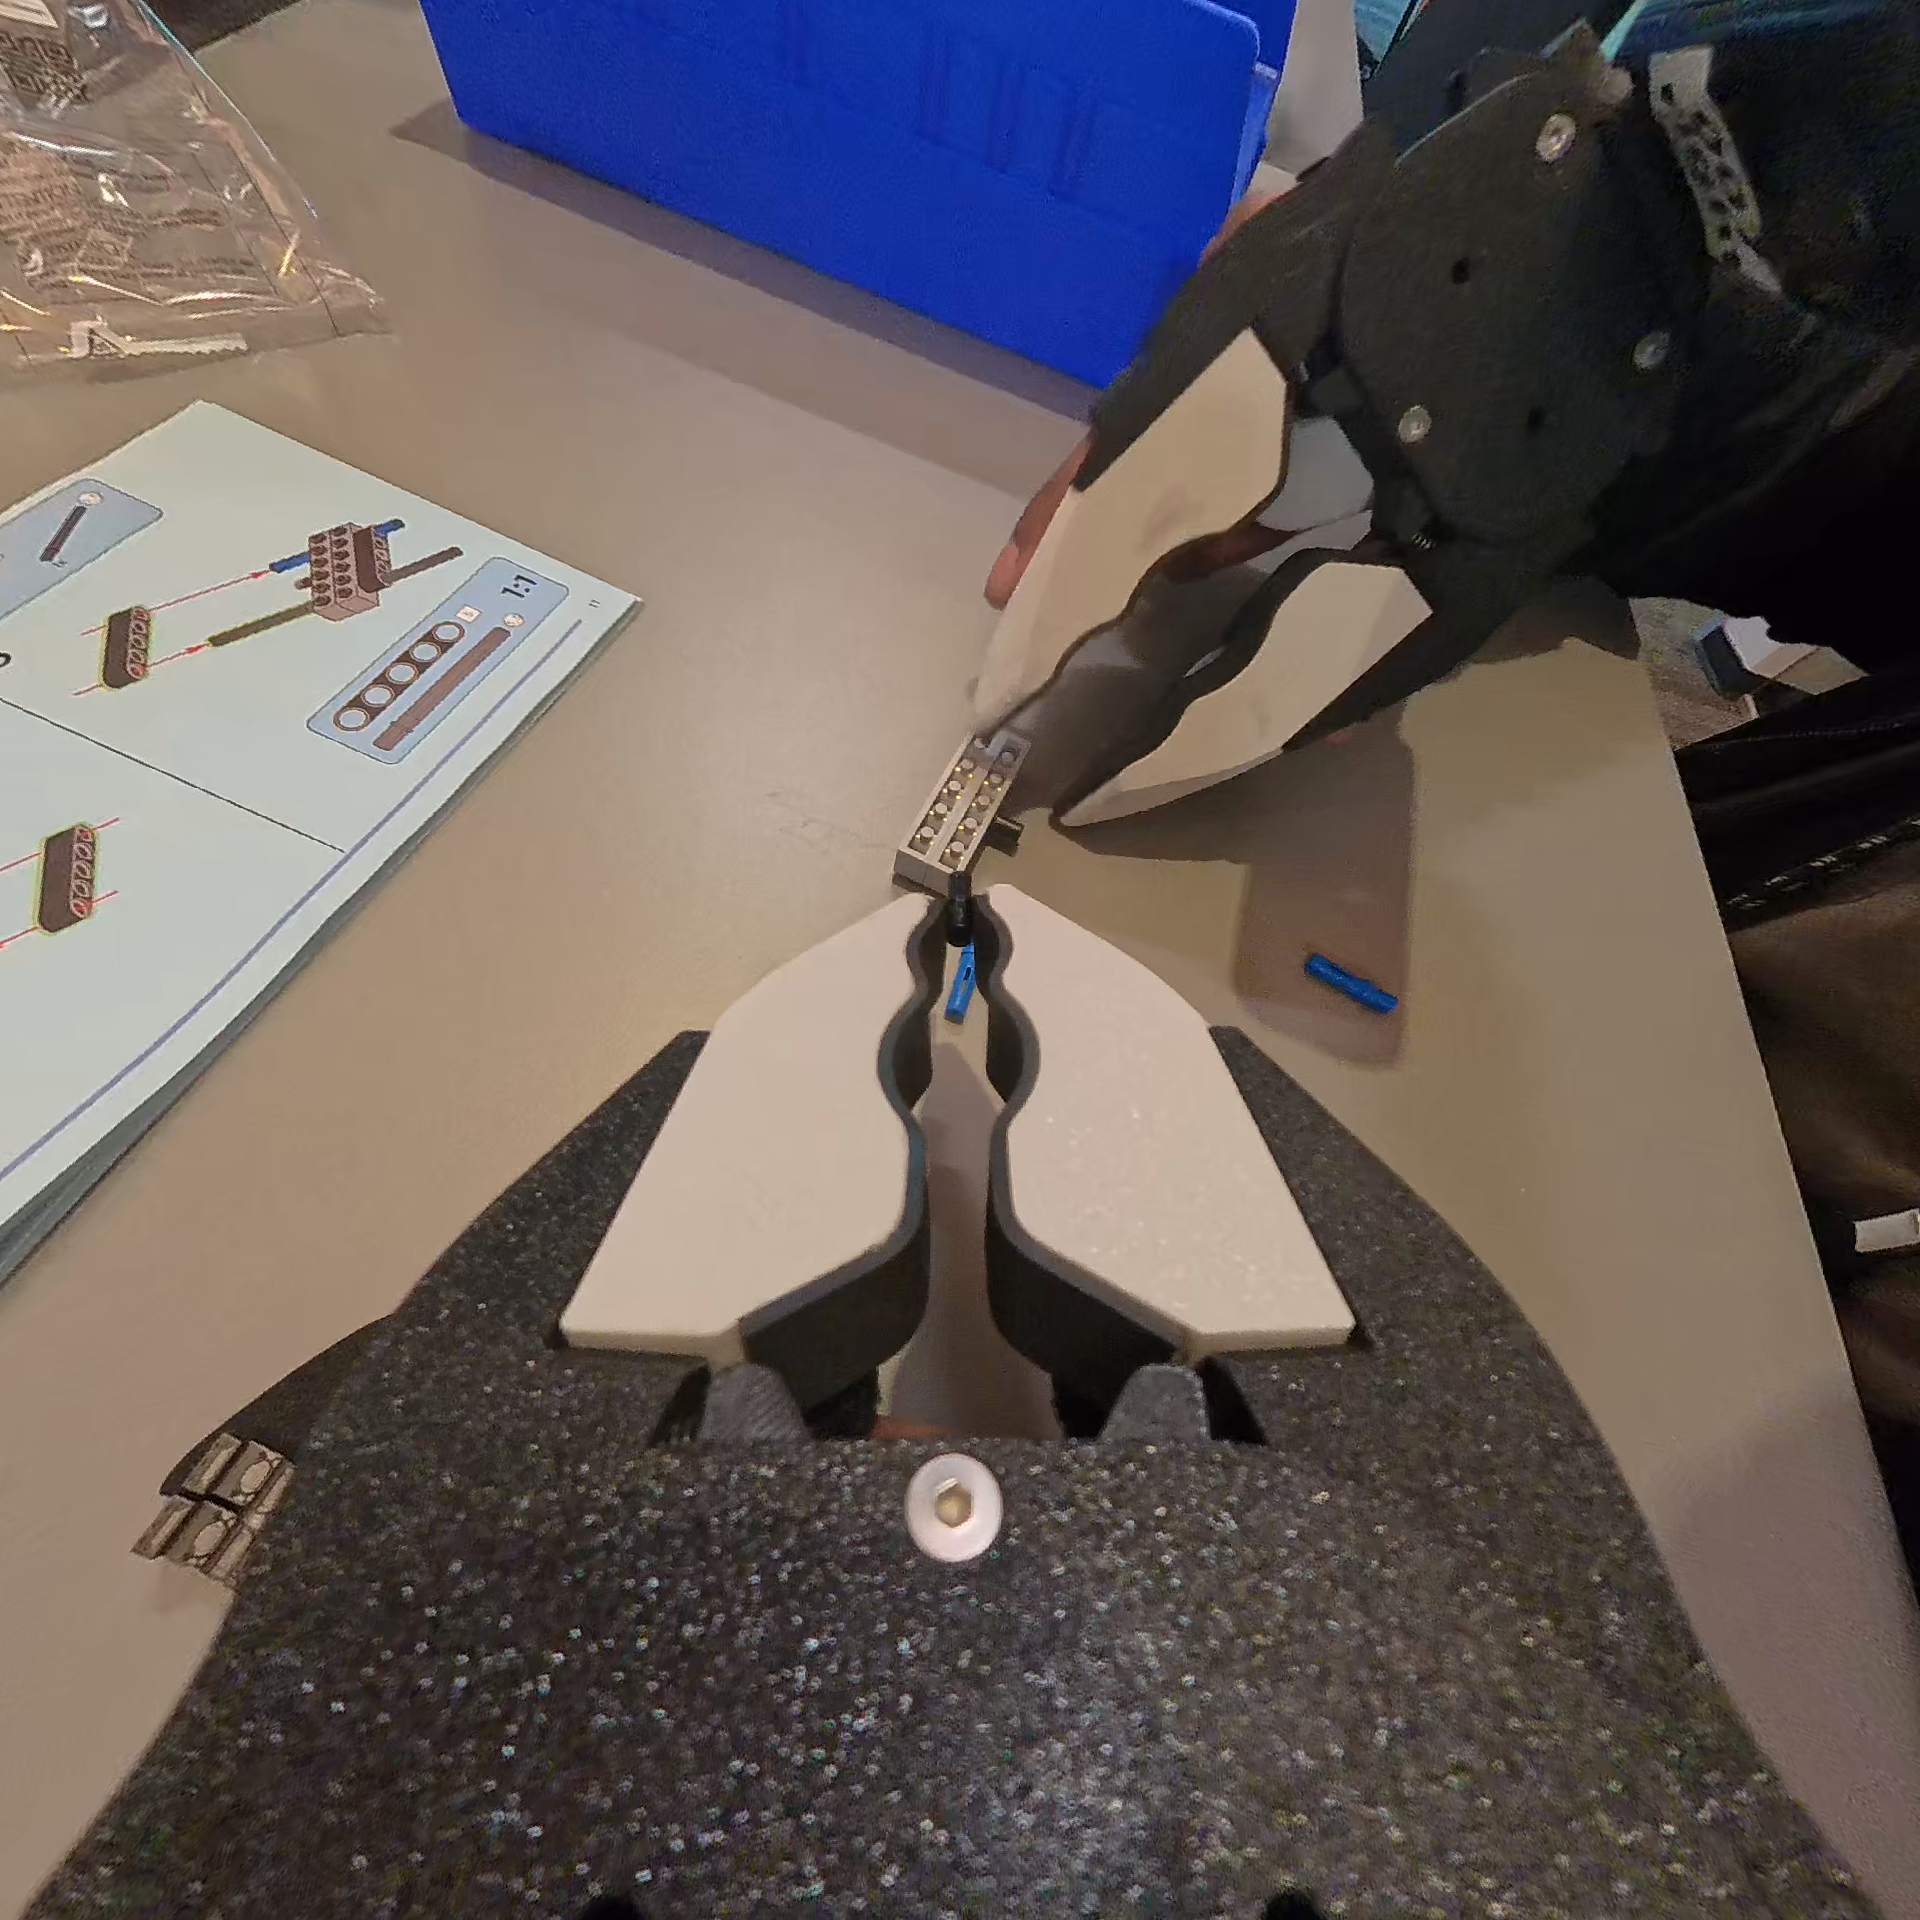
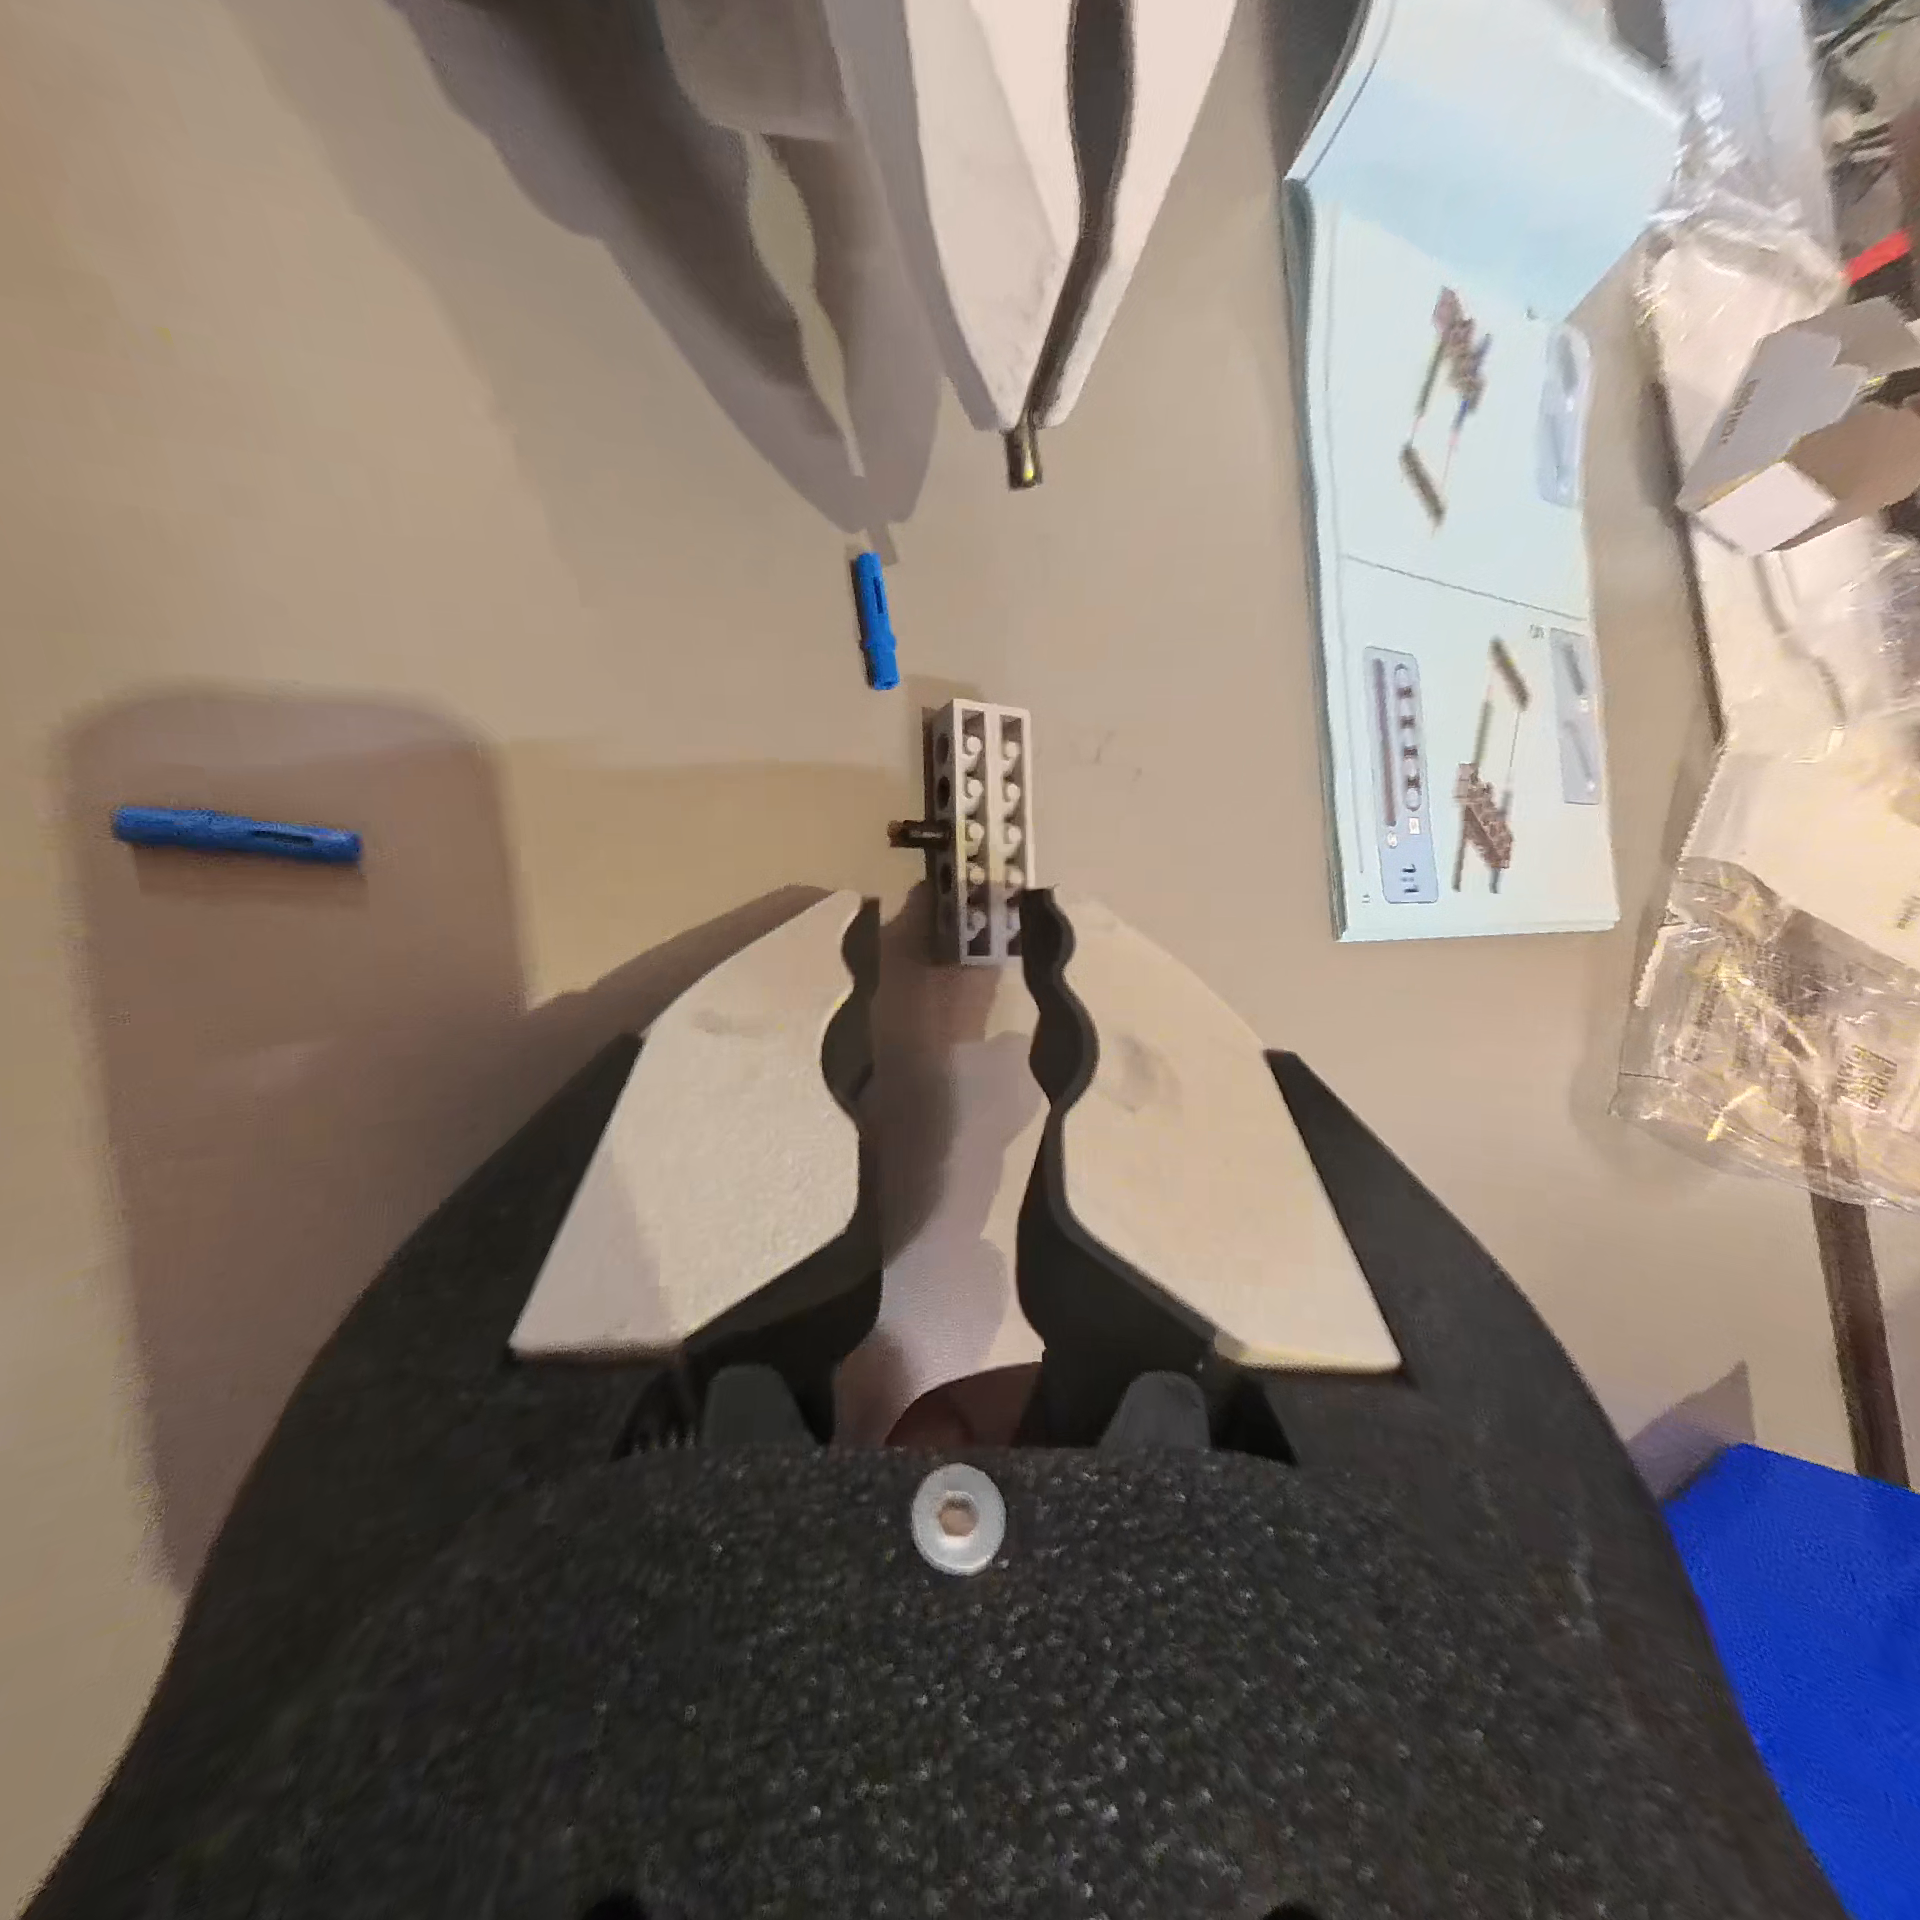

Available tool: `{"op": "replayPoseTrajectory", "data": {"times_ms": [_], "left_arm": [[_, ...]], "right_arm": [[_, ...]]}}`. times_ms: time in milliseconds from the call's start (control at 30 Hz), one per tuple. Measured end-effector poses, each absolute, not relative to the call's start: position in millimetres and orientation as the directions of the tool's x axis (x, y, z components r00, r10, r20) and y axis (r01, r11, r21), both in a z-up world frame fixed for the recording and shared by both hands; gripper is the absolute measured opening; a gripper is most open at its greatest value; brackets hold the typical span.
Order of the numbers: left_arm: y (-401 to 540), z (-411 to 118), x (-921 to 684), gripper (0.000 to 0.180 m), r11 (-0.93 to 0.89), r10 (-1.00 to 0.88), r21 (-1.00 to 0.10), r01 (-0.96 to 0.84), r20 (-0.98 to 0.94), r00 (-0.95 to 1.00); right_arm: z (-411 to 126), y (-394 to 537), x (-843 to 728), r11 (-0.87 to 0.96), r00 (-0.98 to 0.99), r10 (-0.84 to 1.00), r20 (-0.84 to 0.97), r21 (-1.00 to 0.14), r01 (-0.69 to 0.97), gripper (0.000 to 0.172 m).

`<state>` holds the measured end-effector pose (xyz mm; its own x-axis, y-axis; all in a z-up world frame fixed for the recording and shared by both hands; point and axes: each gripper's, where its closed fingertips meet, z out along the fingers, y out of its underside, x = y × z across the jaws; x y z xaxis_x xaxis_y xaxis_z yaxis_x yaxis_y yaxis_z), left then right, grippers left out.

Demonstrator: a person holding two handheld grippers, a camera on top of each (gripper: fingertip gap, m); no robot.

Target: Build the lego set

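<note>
My left gripper (image 1: 958, 902) is shut on a small black pin (image 1: 957, 914) that sticks out past its tips. It hovers just short of a grey studded brick block (image 1: 961, 805) lying on the tan table (image 1: 623, 831). The right wrist view shows the same left gripper (image 2: 1023, 421) with the pin (image 2: 1022, 462). My right gripper (image 2: 951, 904) is open around the near end of the grey block (image 2: 977, 831). Its left pad stands clear of the block. A black pin (image 2: 914, 834) sticks out of the block's side. Two blue pins (image 2: 876, 620) (image 2: 237, 834) lie loose on the table.
An instruction booklet (image 1: 208, 727) lies to the left and a blue bin (image 1: 862, 156) stands behind. Clear plastic bags (image 2: 1787, 1039) and a small cardboard box (image 2: 1808, 436) lie beyond the booklet (image 2: 1455, 520). The table edge (image 1: 1745, 935) runs along the right. The grippers' ends are close to 7 cm from one another.
</note>
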<state>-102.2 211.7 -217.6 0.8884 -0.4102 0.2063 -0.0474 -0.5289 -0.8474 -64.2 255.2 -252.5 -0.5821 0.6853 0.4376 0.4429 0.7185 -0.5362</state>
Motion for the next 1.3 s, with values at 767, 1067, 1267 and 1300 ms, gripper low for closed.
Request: {"op": "replayPoseTrajectory", "data": {"times_ms": [767,1067,1267,1300], "left_arm": [[211,-219,-104,0.005,-0.537,-0.406,-0.842,-0.056,0.199,0.892],[211,-219,-105,0.005,-0.536,-0.405,-0.842,-0.056,0.198,0.893],[211,-219,-104,0.005,-0.536,-0.406,-0.842,-0.062,0.192,0.894],[211,-219,-104,0.005,-0.537,-0.406,-0.841,-0.063,0.192,0.893]], "right_arm": [[-259,261,-74,0.623,-0.656,0.737,0.165,-0.542,0.564,0.016],[-249,261,-81,0.481,-0.578,0.816,0.018,-0.577,0.660,0.044],[-254,260,-89,0.494,-0.521,0.848,0.090,-0.488,0.720,0.042],[-257,263,-89,0.513,-0.520,0.845,0.123,-0.458,0.726,0.041]]}}
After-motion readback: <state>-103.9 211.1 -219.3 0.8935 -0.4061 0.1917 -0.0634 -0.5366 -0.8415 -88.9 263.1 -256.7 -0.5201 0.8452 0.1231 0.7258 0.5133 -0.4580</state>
